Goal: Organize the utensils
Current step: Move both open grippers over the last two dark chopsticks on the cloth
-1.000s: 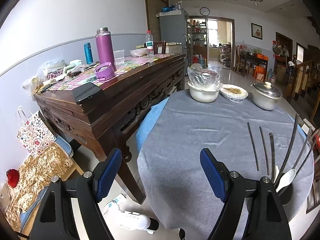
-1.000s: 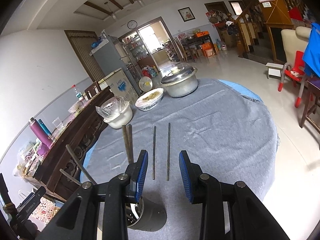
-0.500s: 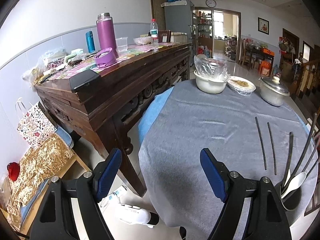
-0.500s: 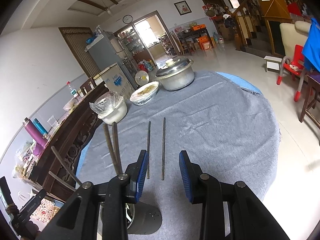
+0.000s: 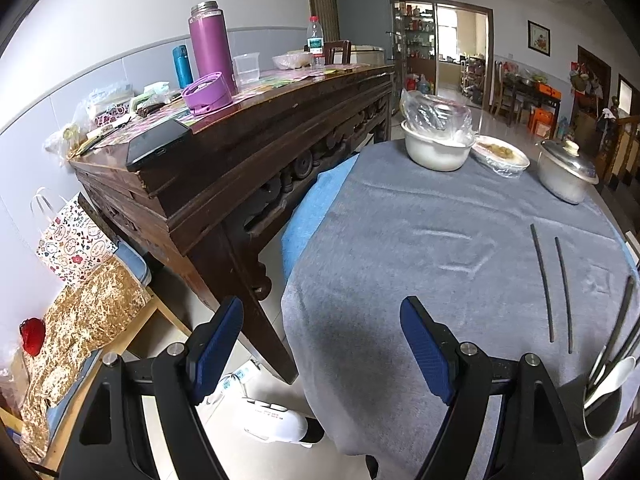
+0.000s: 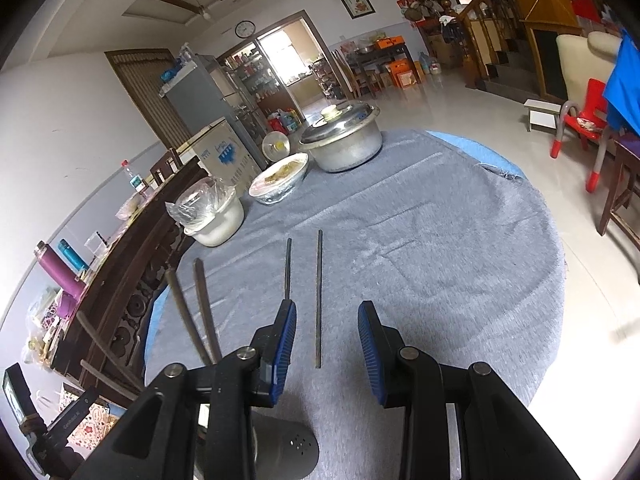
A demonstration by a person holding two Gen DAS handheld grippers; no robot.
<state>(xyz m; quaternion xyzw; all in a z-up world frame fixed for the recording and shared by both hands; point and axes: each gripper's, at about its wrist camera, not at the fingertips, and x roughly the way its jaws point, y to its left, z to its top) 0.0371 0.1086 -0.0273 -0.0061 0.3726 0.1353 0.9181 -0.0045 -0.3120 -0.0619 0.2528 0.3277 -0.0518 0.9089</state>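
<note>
Most utensils are already standing in the dark perforated metal holder (image 6: 280,452) on the round grey-clothed table (image 6: 440,248). Two thin dark chopsticks (image 6: 318,296) are lying just beyond the holder. Your right gripper (image 6: 326,344) is hovering over them, jaws partly apart, gripping nothing; your left gripper (image 5: 320,344) is gaping wide, empty.

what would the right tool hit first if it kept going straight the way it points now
Most likely the nearer loose chopstick, which lies on the grey tablecloth between the open fingers of the right tool. The tool hovers above it, though depth is hard to judge; nothing else stands in that line.
</note>
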